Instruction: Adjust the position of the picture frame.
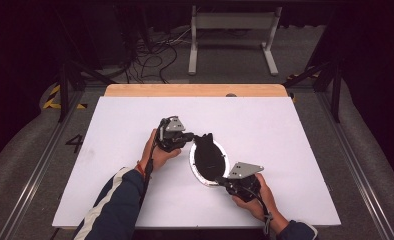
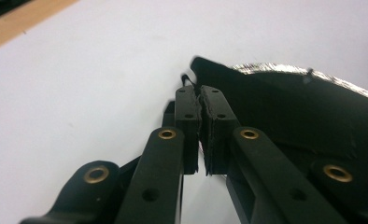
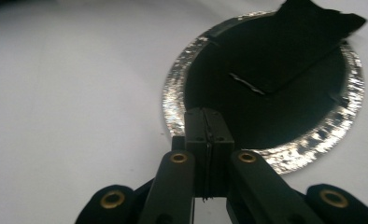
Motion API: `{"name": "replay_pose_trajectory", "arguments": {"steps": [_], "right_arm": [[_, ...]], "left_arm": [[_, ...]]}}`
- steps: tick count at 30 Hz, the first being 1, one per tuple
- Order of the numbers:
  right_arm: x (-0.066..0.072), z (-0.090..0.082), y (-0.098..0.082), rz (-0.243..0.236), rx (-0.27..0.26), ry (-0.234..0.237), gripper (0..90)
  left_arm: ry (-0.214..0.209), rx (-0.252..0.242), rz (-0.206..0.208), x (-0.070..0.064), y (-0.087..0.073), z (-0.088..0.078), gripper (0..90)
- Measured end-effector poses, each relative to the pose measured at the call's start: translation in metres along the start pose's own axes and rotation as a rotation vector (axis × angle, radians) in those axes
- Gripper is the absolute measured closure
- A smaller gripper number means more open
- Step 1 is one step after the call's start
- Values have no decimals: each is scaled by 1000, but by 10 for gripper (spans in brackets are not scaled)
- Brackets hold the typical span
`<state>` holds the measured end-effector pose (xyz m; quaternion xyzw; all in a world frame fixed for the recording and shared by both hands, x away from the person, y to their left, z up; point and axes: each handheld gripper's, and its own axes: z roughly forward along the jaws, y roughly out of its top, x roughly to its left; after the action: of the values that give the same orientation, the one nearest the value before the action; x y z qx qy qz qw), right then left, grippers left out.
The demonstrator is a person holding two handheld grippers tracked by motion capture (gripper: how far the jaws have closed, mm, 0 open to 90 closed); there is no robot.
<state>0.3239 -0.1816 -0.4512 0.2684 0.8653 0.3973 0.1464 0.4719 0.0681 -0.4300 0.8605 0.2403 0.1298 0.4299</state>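
Observation:
A silver-rimmed dish (image 1: 199, 172) lies mid-table with a black sheet (image 1: 208, 156) across its inside. One corner of the sheet sticks out past the far rim. My left gripper (image 1: 191, 137) is at that far end, shut on the edge of the black sheet (image 2: 266, 107) beside the silver rim (image 2: 322, 77). My right gripper (image 1: 223, 181) is at the near end. In the right gripper view its jaws (image 3: 205, 116) are shut across the dish's near rim (image 3: 177, 93), tips reaching over the black sheet (image 3: 285, 51), which has a folded flap.
The white table top (image 1: 135, 150) spreads wide around the dish. A wooden strip (image 1: 195, 90) runs along its far edge. Beyond it stand a grey frame (image 1: 232, 30) and loose cables (image 1: 155, 55) on the floor.

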Motion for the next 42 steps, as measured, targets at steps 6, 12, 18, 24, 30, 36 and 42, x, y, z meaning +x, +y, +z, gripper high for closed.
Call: {"name": "replay_pose_trajectory", "arguments": {"steps": [6, 12, 18, 24, 30, 36, 42], "right_arm": [[11, 10, 2, -35, 13, 38, 900], [22, 20, 3, -75, 28, 39, 900], [26, 22, 4, -88, 26, 19, 900], [26, 23, 4, -82, 17, 7, 900], [25, 23, 3, -91, 16, -1, 900], [24, 20, 2, -95, 23, -7, 900], [20, 15, -1, -74, 28, 9, 900]], "left_arm": [[16, 27, -24, 8, 12, 22, 851], [33, 91, -24, 11, 16, 47, 827], [43, 118, -29, 10, 16, 58, 826], [42, 178, -10, 11, 22, 67, 817], [13, 196, 10, 12, 22, 67, 858], [-11, 203, -16, 16, 17, 60, 867], [-5, 203, -14, 15, 8, 48, 870]]}}
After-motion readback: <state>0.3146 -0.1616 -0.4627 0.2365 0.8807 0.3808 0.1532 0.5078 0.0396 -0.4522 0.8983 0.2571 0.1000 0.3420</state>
